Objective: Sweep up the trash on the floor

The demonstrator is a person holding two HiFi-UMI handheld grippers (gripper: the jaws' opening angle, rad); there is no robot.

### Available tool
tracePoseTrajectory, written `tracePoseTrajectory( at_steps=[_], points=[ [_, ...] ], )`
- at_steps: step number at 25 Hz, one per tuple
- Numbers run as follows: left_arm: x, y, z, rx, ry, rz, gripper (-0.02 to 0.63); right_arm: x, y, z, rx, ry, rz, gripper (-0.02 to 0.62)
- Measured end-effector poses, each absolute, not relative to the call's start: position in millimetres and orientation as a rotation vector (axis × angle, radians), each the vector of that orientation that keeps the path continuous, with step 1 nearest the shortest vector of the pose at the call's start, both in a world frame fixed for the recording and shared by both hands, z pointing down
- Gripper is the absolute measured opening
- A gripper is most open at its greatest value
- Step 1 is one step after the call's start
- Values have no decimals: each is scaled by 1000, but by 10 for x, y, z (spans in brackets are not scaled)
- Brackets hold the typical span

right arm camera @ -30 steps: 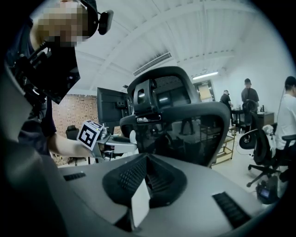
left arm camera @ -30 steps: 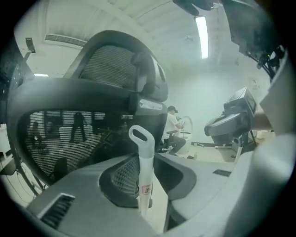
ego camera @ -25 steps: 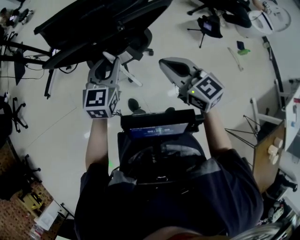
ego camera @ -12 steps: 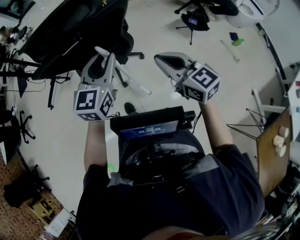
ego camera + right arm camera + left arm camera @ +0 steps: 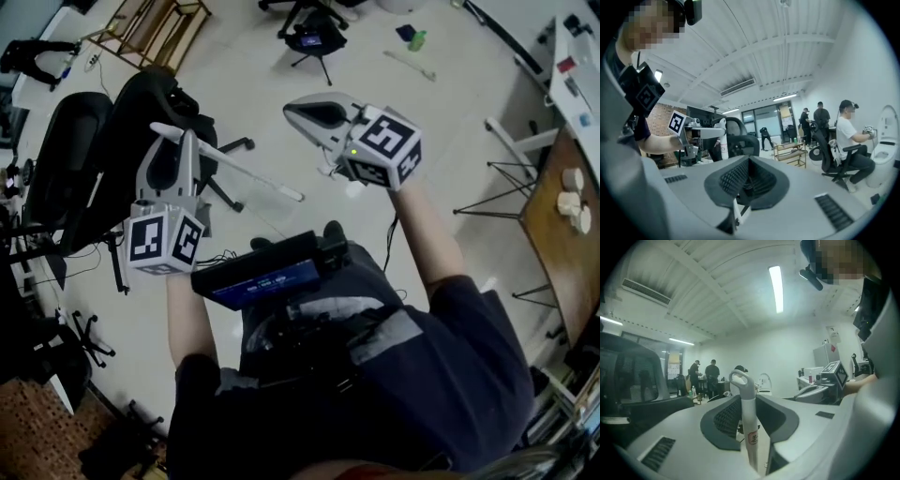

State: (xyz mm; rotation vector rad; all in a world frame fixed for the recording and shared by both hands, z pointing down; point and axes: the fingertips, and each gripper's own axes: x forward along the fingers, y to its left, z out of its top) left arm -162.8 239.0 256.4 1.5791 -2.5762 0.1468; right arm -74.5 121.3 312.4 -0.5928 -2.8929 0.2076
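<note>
Pale floor (image 5: 281,84), black office chairs (image 5: 103,150) at L. L tongs (image 5: 180,139) gripped a white handle (image 5: 253,176); R tongs (image 5: 302,108) clenched. Green & dark scraps (image 5: 412,37) lay near floor's far edge; wooden counter (image 5: 553,234) at R. Vs a sec earlier, both tongs sat further L, scraps too.

floor (image 5: 272,75) pale, glossy | black office chairs (image 5: 150,112) upper left | wooden table (image 5: 562,253) right edge | strip light (image 5: 776,289) on ribbed ceiling (image 5: 717,287)
</note>
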Motion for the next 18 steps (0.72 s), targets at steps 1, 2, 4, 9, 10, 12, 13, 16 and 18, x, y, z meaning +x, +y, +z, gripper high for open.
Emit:
tracePoseTrajectory(
  at_steps=[1,2,4,9,10,12,13,16,18],
  points=[
    [-1594,2290,2530,1605,-2570,155,95,-714,1113,3113,-549,-2907,220,18],
    [-1568,2200,2496,1631,-2564,162,95,-703,1026,3091,-499,-2928,233,18],
    [-1523,2034,2438,1683,-2550,177,95,-713,876,3020,-375,-2996,250,18],
    [-1434,1609,2361,1792,-2504,210,95,-806,701,2842,-124,-3148,257,18],
    [-1437,1537,2359,1809,-2496,208,95,-830,672,2808,-62,-3176,257,18],
    [-1449,1363,2355,1841,-2475,202,95,-866,547,2758,123,-3217,177,18],
    [-1460,1260,2364,1856,-2462,201,95,-892,479,2755,197,-3224,117,18],
    [-1570,1009,2438,1897,-2425,182,95,-1055,421,2841,158,-3212,100,18],
    [-1711,912,2498,1917,-2402,156,95,-1190,371,2946,91,-3180,121,18]
  ],
)
